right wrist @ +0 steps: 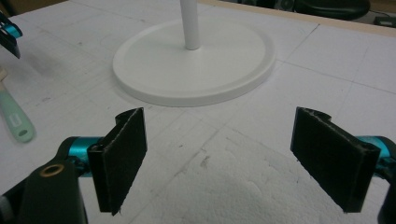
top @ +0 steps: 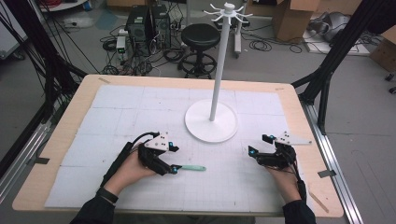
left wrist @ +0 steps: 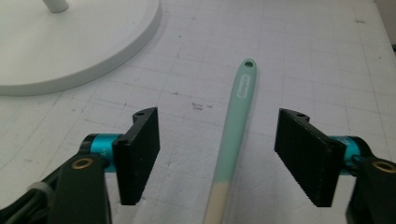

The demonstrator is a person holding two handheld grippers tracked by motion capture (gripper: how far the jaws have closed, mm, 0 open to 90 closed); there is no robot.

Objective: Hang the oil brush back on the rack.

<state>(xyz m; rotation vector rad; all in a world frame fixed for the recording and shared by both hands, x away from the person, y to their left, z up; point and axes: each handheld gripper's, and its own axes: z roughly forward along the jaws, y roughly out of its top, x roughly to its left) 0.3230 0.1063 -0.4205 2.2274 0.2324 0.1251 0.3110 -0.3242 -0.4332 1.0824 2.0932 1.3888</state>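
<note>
A utensil with a mint-green handle (top: pixel 191 168) that turns beige toward its near end lies flat on the white mat. My left gripper (top: pixel 173 158) is down at it and open. In the left gripper view the handle (left wrist: pixel 238 116) runs between the two pads, with a gap on each side. Its holed tip points away toward the right gripper. My right gripper (top: pixel 258 144) rests on the mat at the right, open with nothing between its jaws (right wrist: pixel 229 158). The right gripper view has the handle's tip (right wrist: pixel 16 119) at its left edge.
A white hook stand (top: pixel 211 122) with a round base and tall pole stands mid-table, between and beyond both grippers; its base (left wrist: pixel 70 46) lies close to the left gripper. The gridded mat (top: pixel 140 102) covers a wooden table (top: pixel 299 107). A stool (top: pixel 200 37) and boxes stand behind.
</note>
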